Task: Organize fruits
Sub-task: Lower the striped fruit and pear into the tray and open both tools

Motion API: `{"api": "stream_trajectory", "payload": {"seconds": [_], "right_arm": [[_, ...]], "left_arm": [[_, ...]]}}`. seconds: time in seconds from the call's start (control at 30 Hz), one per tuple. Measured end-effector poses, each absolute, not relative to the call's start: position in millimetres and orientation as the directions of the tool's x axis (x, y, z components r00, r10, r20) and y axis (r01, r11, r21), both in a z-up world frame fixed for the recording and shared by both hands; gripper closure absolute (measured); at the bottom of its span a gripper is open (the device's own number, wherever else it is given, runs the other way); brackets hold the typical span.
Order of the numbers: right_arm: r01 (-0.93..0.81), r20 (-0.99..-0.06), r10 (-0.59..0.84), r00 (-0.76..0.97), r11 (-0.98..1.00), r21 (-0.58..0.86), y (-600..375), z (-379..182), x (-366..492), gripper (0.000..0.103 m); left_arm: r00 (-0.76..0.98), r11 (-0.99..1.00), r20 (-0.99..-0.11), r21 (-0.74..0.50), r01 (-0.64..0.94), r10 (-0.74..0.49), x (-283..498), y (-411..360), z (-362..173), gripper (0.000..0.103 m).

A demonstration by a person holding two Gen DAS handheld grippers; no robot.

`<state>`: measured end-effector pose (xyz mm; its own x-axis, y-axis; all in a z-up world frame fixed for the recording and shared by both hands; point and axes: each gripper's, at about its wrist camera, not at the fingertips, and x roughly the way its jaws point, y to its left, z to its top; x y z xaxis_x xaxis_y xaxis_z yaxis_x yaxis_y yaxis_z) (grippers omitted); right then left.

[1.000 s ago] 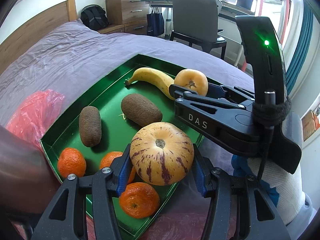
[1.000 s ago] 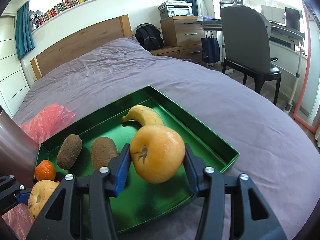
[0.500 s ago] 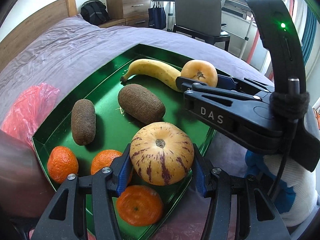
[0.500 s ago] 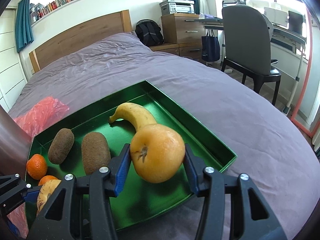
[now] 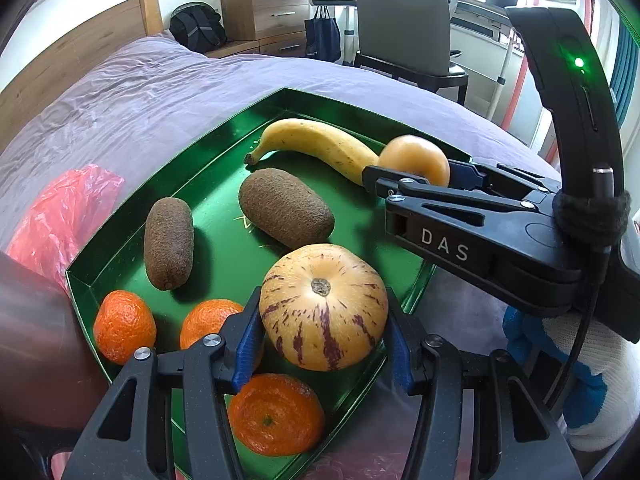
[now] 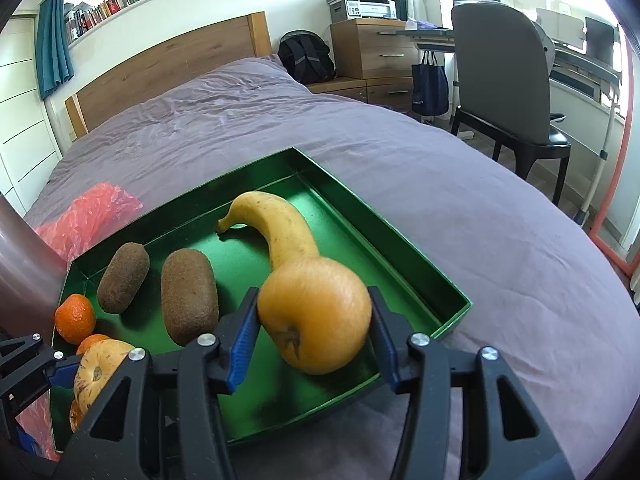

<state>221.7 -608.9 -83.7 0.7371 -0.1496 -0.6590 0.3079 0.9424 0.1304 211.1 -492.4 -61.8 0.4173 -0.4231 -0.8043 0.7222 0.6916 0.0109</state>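
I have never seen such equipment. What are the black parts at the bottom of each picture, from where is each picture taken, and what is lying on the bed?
There is no robot here. A person holds a hand-operated black clamp with two fingers in each hand, and each clamp carries a camera looking forward along its fingers.

One picture comes from the left gripper, which holds a pale striped fruit. The other comes from the right gripper, whose jaws have just been opening slightly around a smooth orange-yellow fruit.

On the purple bed lies a green tray. In it are a banana, two brown fuzzy fruits and three mandarins. A red plastic bag lies beside the tray.
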Motion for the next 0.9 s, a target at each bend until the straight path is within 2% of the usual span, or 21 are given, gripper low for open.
{"api": "stream_trajectory", "payload": {"seconds": [0.27, 0.43, 0.9], "right_arm": [[0.304, -0.655, -0.142, 0.742, 0.942, 0.140, -609, -84, 221, 0.073], [0.304, -0.649, -0.136, 0.749, 0.940, 0.154, -609, -83, 220, 0.062], [0.297, -0.624, -0.138, 0.769, 0.942, 0.158, -604, -74, 219, 0.056]], "left_arm": [[0.418, 0.701, -0.805, 0.003, 0.713, -0.422, 211, -489, -60, 0.053], [0.428, 0.707, -0.799, 0.006, 0.707, -0.422, 210, -486, -58, 0.051], [0.494, 0.742, -0.766, 0.033, 0.670, -0.412, 201, -470, -44, 0.046]]}}
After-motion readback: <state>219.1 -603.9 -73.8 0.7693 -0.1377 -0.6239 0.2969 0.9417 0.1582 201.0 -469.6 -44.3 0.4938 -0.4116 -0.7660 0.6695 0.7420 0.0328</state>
